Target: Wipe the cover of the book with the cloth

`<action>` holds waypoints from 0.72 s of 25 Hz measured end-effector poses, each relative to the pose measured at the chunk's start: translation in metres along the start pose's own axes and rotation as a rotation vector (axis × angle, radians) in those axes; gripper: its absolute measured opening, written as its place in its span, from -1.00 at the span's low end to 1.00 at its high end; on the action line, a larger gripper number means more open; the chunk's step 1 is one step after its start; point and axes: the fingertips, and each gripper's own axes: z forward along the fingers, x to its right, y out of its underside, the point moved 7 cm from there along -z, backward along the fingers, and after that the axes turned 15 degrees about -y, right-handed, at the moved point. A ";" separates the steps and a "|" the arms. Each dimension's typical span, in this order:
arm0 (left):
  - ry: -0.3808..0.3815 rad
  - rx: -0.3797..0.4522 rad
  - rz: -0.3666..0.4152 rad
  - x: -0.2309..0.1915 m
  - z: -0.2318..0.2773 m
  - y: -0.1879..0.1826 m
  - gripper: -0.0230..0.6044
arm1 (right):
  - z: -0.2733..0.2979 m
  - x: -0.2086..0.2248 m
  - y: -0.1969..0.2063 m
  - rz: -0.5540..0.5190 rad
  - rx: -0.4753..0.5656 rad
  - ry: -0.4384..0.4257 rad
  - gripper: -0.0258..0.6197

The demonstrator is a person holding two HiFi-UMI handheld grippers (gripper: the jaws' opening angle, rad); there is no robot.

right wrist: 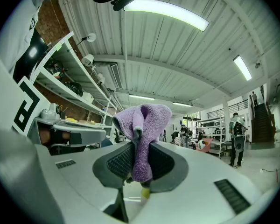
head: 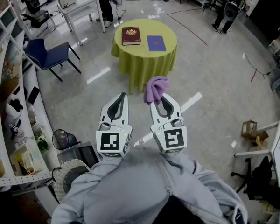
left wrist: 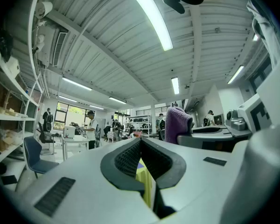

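A round table draped in a yellow-green cloth (head: 142, 64) stands some way ahead on the floor. On it lie a dark red book (head: 131, 35) with a gold ornament and, to its right, a blue book (head: 156, 43). Both grippers hover well short of the table, close to my body. My right gripper (head: 162, 97) (right wrist: 139, 146) is shut on a purple cloth (head: 157, 87) (right wrist: 142, 127), which bunches up above the pads. My left gripper (head: 123, 96) (left wrist: 141, 146) is shut with nothing in it. The purple cloth (left wrist: 176, 122) also shows at the right in the left gripper view.
A blue chair (head: 49, 54) and a white table (head: 79, 3) stand at the back left, and a person (head: 102, 3) stands by that table. Shelving (head: 9, 101) runs along the left. Another person (head: 228, 8) is at the back right. A cardboard box (head: 248, 129) sits at right.
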 end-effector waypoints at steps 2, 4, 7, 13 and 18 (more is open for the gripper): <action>-0.004 0.004 0.002 0.007 0.004 0.000 -0.87 | -0.002 0.006 0.000 0.010 0.000 0.002 -0.64; -0.006 0.007 0.004 0.013 0.008 0.000 -0.87 | -0.004 0.012 0.001 0.026 -0.016 0.005 -0.64; -0.012 0.014 0.009 0.022 0.013 0.000 -0.87 | -0.007 0.022 0.003 0.022 -0.001 0.003 -0.64; -0.022 0.014 0.007 0.032 0.017 0.008 -0.87 | -0.013 0.035 0.006 0.028 0.058 0.008 -0.63; -0.035 0.004 0.001 0.026 0.025 0.010 -0.87 | 0.000 0.040 0.011 0.046 0.048 -0.020 -0.63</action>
